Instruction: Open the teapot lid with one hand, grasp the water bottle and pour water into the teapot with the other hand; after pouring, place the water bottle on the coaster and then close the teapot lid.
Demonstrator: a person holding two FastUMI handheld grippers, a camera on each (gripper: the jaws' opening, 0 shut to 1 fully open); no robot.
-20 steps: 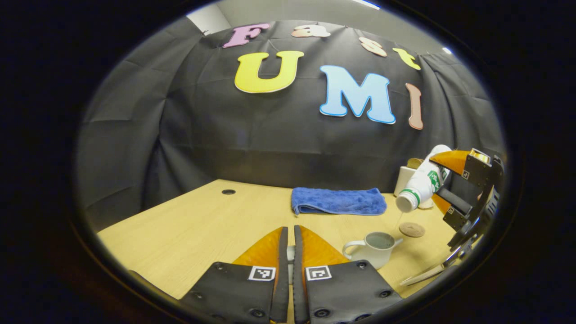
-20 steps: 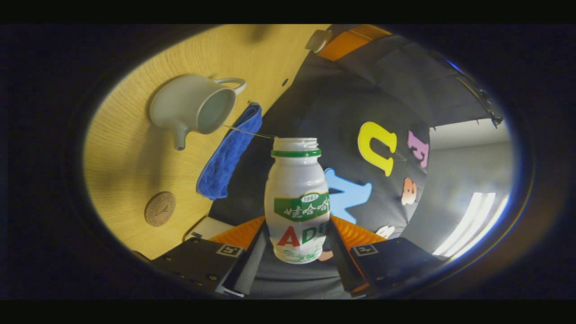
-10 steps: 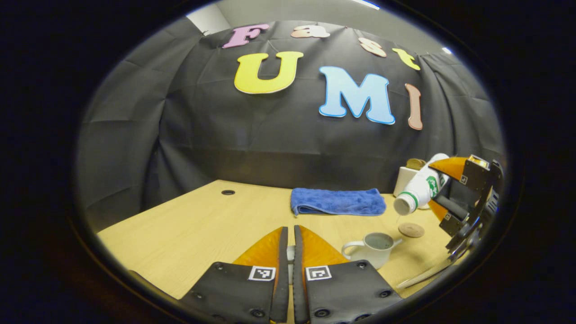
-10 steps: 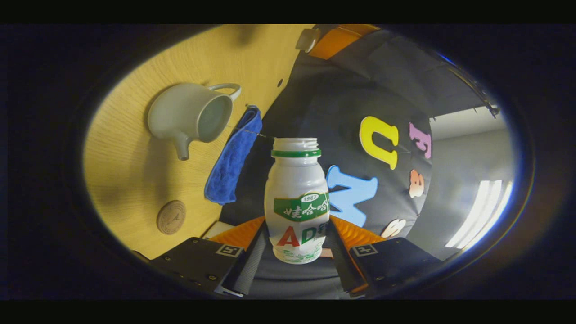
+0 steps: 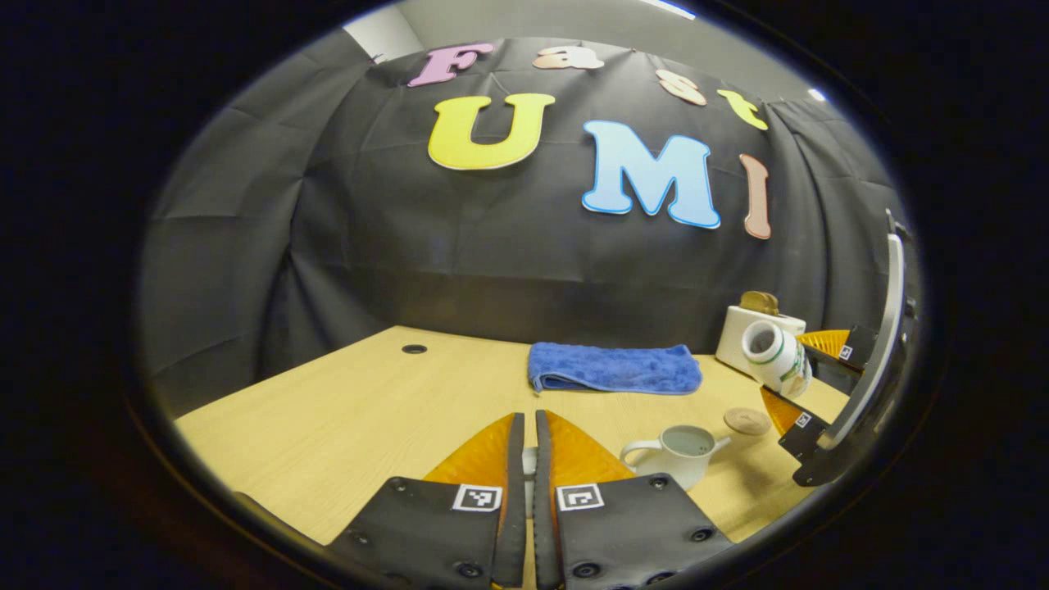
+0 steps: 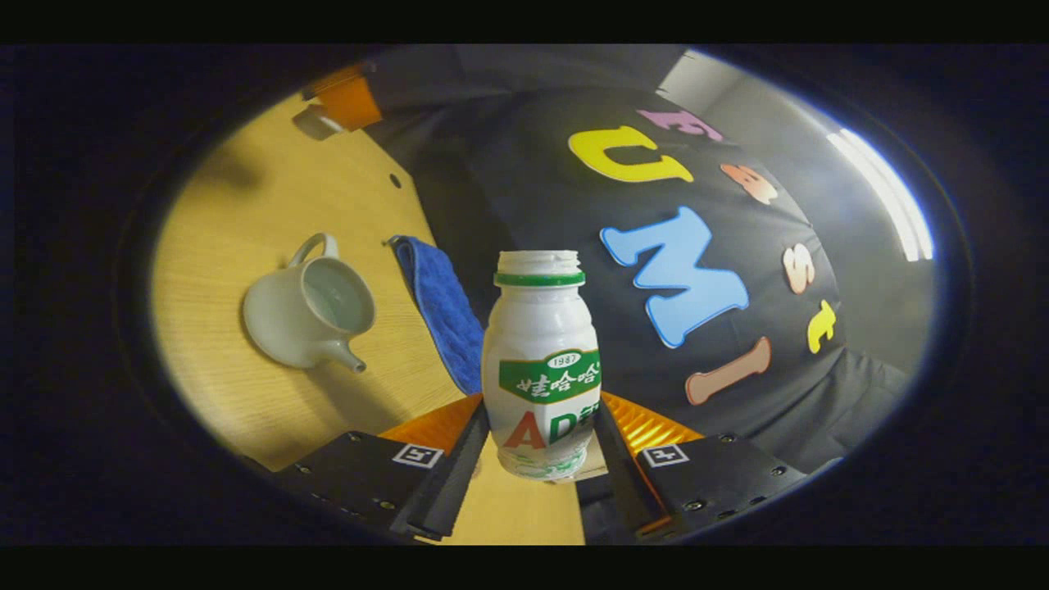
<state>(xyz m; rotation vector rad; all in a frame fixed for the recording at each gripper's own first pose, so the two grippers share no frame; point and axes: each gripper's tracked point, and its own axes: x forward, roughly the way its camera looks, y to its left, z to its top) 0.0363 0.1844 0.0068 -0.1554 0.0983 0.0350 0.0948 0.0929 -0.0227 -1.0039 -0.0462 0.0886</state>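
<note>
The right gripper (image 6: 537,459) has the water bottle (image 6: 541,365) clamped by its lower body, one finger pressed to each side, so the bottle sticks straight out along the fingers with its uncapped neck farthest from the hand. From the left gripper view that same bottle (image 5: 777,358) hangs in the air at the far right, above the table (image 5: 344,418), tipped over with its long axis nearly level and its open mouth turned back toward this side; the fingers holding it run off the edge of the view. The teapot (image 5: 678,453) stands upright on the table below and nearer the middle, lid off, handle to the left and spout toward the bottle, with the round coaster (image 5: 747,421) just behind it. A blue cloth (image 5: 615,367) lies folded farther back, and a white box (image 5: 742,334) sits partly hidden behind the bottle. The left gripper (image 5: 525,483) is held low over the table with its fingers drawn almost together; something pale sits in the narrow gap between them, too hidden to identify. In the right gripper view, the teapot (image 6: 305,315) shows liquid inside, its level hard to judge.
</note>
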